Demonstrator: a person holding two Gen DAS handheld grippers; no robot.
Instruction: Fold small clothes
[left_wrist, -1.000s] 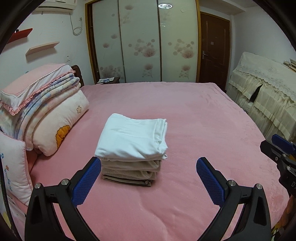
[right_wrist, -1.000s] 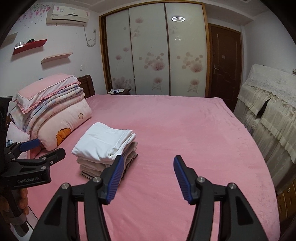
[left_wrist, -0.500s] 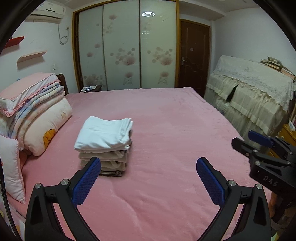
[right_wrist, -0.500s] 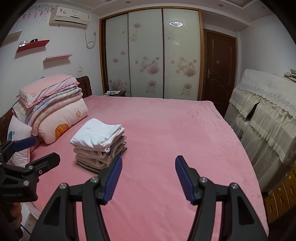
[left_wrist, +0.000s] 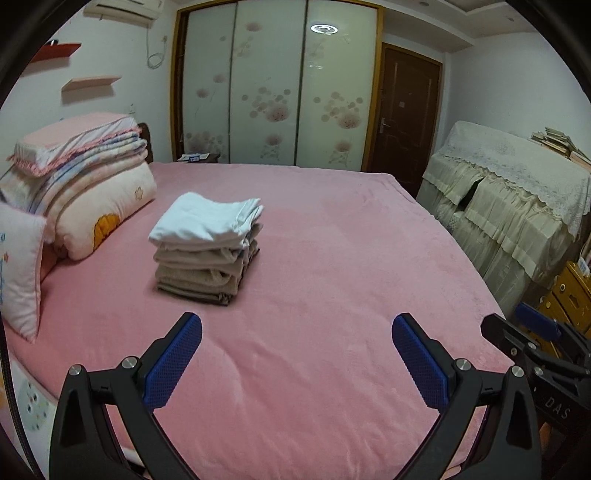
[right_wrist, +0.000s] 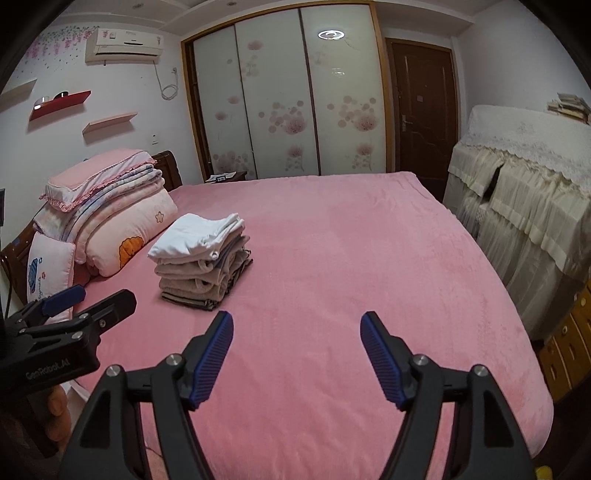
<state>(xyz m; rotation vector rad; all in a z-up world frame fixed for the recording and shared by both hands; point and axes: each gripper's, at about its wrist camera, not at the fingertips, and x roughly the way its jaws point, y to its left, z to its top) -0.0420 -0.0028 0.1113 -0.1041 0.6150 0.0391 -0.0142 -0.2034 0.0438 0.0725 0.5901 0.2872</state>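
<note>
Folded clothes stack on pink bed; no containers visible.

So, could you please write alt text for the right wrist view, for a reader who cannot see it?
Open, empty right tongs point over a pink bed toward a stack of folded clothes, white piece on top. The left tongs show at the left edge; folded bedding lies behind the stack.
</note>
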